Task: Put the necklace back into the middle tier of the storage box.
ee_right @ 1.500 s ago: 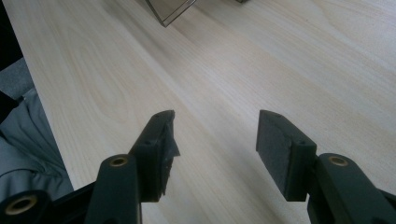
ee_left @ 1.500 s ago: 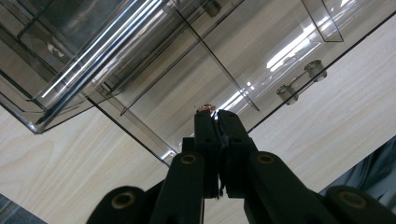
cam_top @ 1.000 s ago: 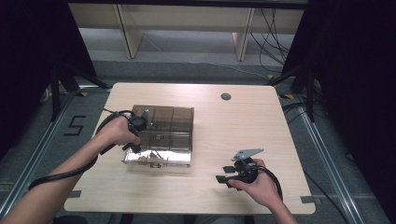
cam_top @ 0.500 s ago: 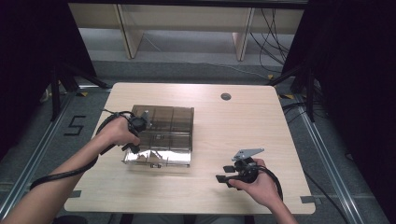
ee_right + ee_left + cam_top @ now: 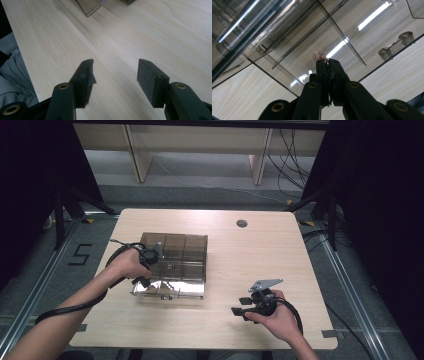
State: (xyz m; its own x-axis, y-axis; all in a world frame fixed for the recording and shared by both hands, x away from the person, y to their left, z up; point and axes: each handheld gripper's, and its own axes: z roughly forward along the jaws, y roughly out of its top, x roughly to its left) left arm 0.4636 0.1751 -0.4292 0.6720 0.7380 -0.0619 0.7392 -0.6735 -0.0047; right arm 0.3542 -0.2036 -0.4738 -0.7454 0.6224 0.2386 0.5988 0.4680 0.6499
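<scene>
Resting on the left half of the pale wooden desk [image 5: 220, 250] is a smoky transparent plastic box [image 5: 175, 262] divided into compartments, its clear lid folded open toward the near edge. The left tool [image 5: 156, 254] is held by the left hand [image 5: 125, 265] over the box's left side. In the left gripper view the left tool [image 5: 327, 62] is seen clenched, its jaws pressed together on a small pinkish metal ring [image 5: 319, 55], which is gripped at the very tips just above the tinted floor of a compartment. Thin dividers [image 5: 342, 33] cross the box beneath it, and a clear hinge or clasp piece [image 5: 395, 45] is seen at the box's edge on the right of that view. Whether the ring touches the floor of the compartment cannot be told.

The right tool [image 5: 244, 305] is held by the right hand [image 5: 277, 320] low over the bare desk near the front right, well apart from the box, with its grey three-cornered plate [image 5: 265, 283] on top. In the right gripper view the right tool [image 5: 115, 75] is seen released, its jaws spread wide with nothing between them, above plain wood grain. A corner of the clear lid [image 5: 91, 7] is seen at the top of that view. A small dark round grommet [image 5: 242, 223] is set in the desk near the far edge.
</scene>
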